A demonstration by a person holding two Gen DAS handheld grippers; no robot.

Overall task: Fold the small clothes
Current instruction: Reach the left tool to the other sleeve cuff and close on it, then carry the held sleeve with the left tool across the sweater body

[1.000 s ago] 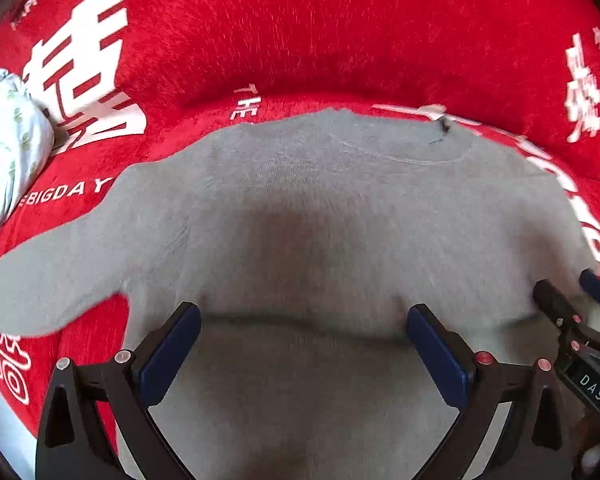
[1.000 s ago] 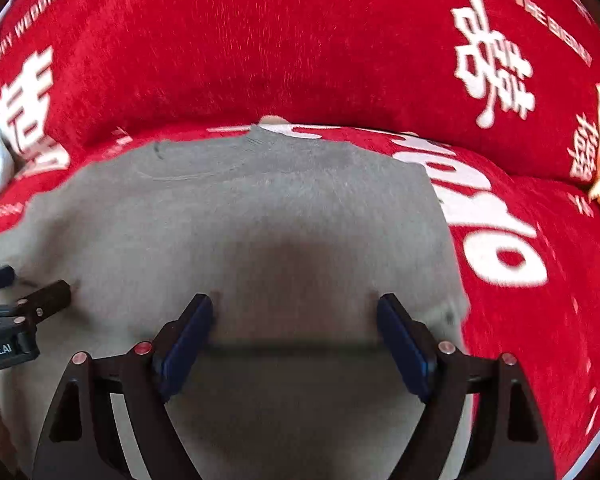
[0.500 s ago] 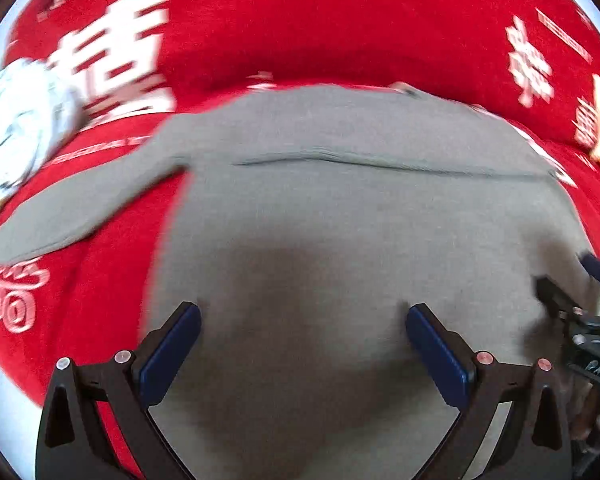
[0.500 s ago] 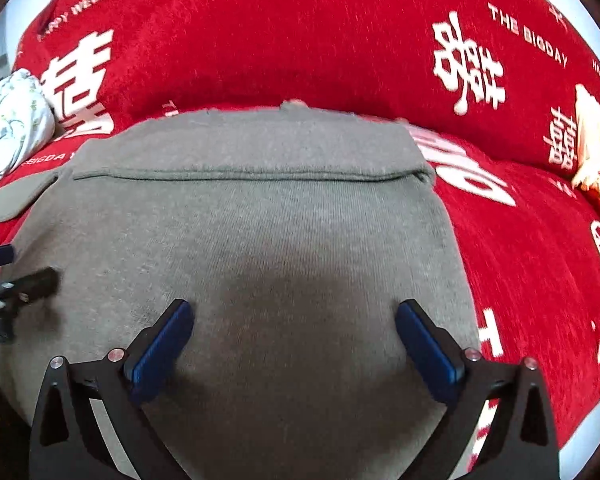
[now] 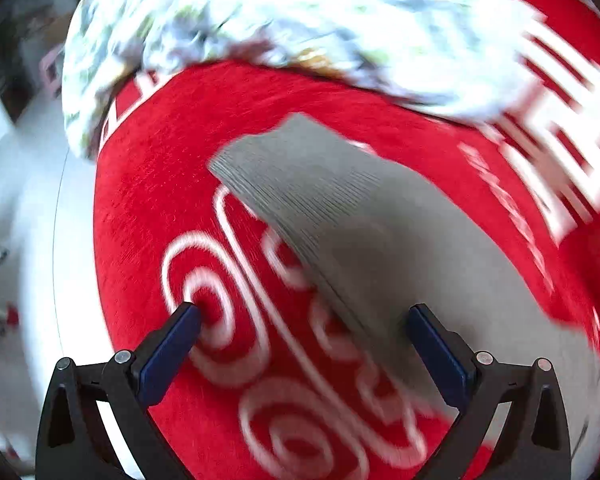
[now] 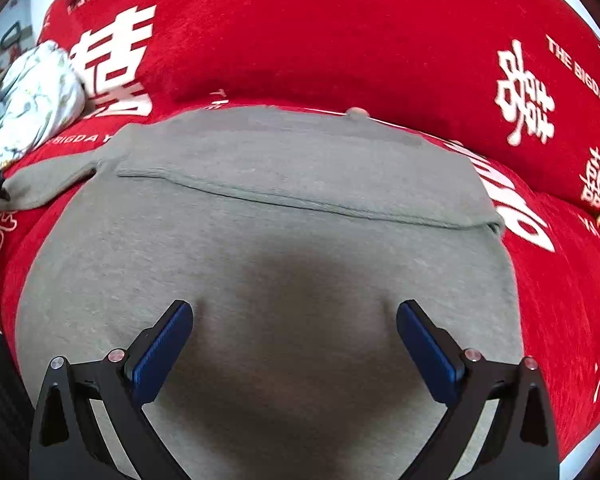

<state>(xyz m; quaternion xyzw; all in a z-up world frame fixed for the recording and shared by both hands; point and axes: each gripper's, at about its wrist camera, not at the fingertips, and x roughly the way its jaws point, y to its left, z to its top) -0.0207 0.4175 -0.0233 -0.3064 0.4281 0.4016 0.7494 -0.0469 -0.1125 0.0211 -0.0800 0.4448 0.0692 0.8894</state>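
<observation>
Hovering with jaws apart, your right gripper [image 6: 294, 334] sits over the grey sweater [image 6: 284, 240], which lies folded across the red cover [image 6: 340, 32]; your left gripper [image 5: 300, 340], also spread and empty, straddles its sleeve [image 5: 340, 208] by the cover's left edge, near floral cloth [image 5: 284, 12].

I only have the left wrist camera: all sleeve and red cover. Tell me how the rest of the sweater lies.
Observer: In the right wrist view the sweater lies flat, with one layer folded over; the folded edge runs straight across.
Operator: Report the right gripper.
Observer: The right gripper is open over the sweater's near part, gripping nothing.
Operator: Now the other sleeve.
Observer: No sleeve sticks out on the right side; only your sleeve lies out on the red cover.
</observation>
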